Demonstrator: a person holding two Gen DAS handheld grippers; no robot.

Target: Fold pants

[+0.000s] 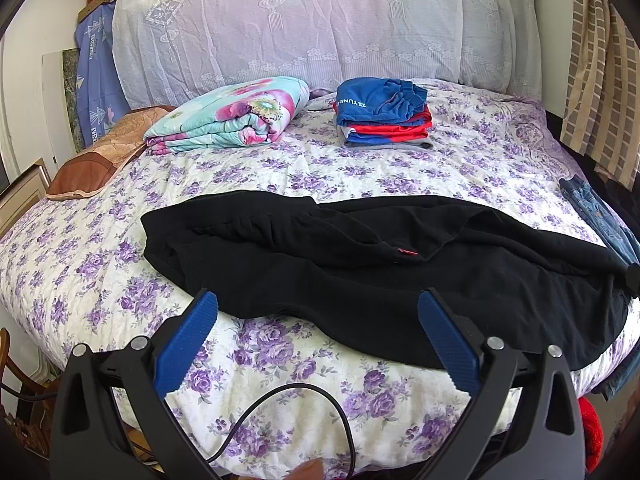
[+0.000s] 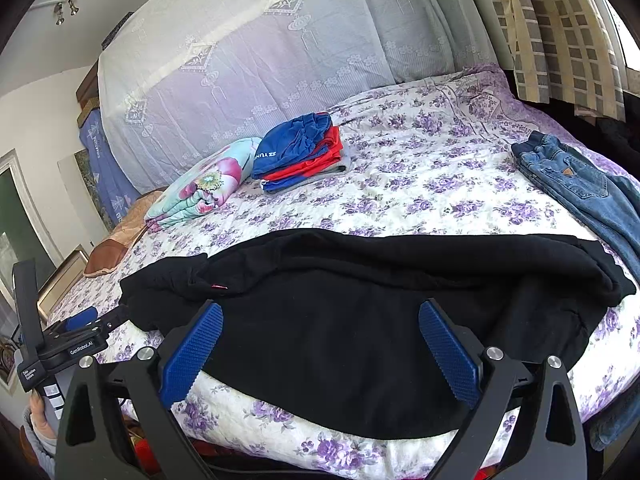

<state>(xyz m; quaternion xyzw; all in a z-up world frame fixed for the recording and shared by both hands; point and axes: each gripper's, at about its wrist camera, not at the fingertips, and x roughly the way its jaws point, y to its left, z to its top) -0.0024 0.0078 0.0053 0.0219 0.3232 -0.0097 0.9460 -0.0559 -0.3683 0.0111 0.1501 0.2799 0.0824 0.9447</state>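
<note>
Black pants [image 1: 380, 264] lie crumpled across the near side of the bed, with a small red tag [image 1: 407, 253] on top. In the right wrist view the same black pants [image 2: 360, 320] spread to the bed's front edge. My left gripper [image 1: 318, 300] is open, its blue pads just short of the pants' near hem, holding nothing. My right gripper [image 2: 320, 312] is open too, hovering over the middle of the pants with nothing between its fingers. The left gripper [image 2: 86, 318] also shows at the far left of the right wrist view, held by a hand [image 2: 40, 416].
A stack of folded blue and red clothes [image 1: 384, 114] and a folded floral blanket [image 1: 228, 114] sit near the lace-covered headboard. Blue jeans [image 2: 580, 184] lie at the bed's right edge. A brown pillow [image 1: 100, 152] rests at the left. A black cable [image 1: 304, 416] hangs below my left gripper.
</note>
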